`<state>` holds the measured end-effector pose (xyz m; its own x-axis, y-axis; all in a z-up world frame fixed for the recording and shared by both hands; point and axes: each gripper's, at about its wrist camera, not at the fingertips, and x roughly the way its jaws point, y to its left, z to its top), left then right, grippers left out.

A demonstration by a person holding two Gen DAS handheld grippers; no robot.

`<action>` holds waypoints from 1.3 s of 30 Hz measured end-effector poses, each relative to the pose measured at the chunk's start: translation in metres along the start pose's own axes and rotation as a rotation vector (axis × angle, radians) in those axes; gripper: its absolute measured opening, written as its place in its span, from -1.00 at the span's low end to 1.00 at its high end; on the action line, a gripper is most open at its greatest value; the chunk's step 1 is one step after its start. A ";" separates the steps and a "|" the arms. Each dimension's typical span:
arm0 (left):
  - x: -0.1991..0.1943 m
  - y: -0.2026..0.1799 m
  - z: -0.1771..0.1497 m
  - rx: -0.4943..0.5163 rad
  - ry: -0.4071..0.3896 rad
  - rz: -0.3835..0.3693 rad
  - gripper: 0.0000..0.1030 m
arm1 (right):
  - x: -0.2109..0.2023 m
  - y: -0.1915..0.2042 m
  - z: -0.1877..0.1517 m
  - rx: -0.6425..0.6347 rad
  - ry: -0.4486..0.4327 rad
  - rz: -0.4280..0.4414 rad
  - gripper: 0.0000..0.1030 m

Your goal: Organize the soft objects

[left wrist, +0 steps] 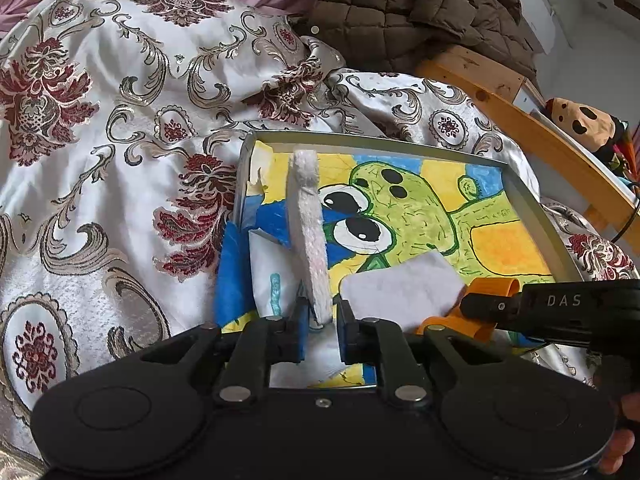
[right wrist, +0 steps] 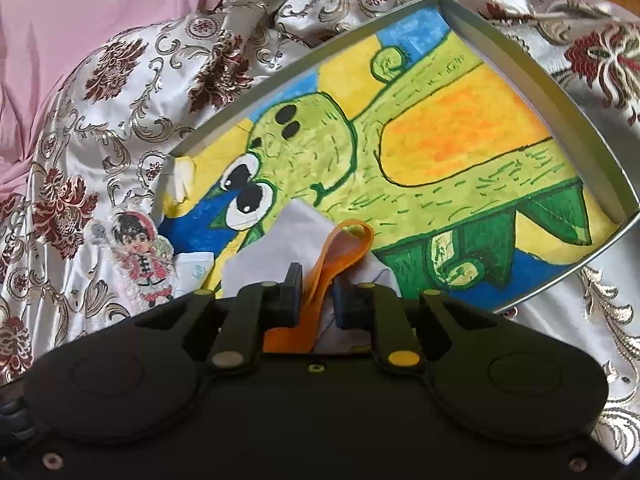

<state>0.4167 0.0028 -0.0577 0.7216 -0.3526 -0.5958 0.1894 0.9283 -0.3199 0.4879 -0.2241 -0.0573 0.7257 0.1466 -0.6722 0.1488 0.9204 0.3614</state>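
L tool [left wrist: 320, 322] slack around white fuzzy pad [left wrist: 310, 236], edge-on; R tool [right wrist: 316, 300] loose about orange band [right wrist: 340, 248]; both light, floppy; pinch near ends; tray [left wrist: 536, 216] below

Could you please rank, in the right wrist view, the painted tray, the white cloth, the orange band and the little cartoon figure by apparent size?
1. Painted tray
2. White cloth and cartoon figure: look alike, cloth partly hidden, unranked
3. Orange band, enlarged by nearness

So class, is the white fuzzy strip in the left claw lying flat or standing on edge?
On edge: the white fuzzy strip rises from the left claw.
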 end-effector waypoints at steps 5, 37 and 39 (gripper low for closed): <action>-0.006 -0.004 0.000 0.007 -0.012 0.024 -0.33 | -0.009 -0.002 0.002 0.018 -0.004 -0.023 -0.53; -0.170 -0.065 -0.010 0.060 -0.285 0.103 0.93 | -0.222 -0.031 -0.027 -0.072 -0.343 0.160 0.98; -0.187 -0.070 -0.016 0.067 -0.320 0.115 0.96 | -0.245 -0.030 -0.036 -0.100 -0.387 0.168 0.98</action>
<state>0.2576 0.0013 0.0640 0.9110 -0.2000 -0.3607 0.1302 0.9693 -0.2087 0.2815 -0.2750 0.0734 0.9355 0.1686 -0.3106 -0.0450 0.9286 0.3683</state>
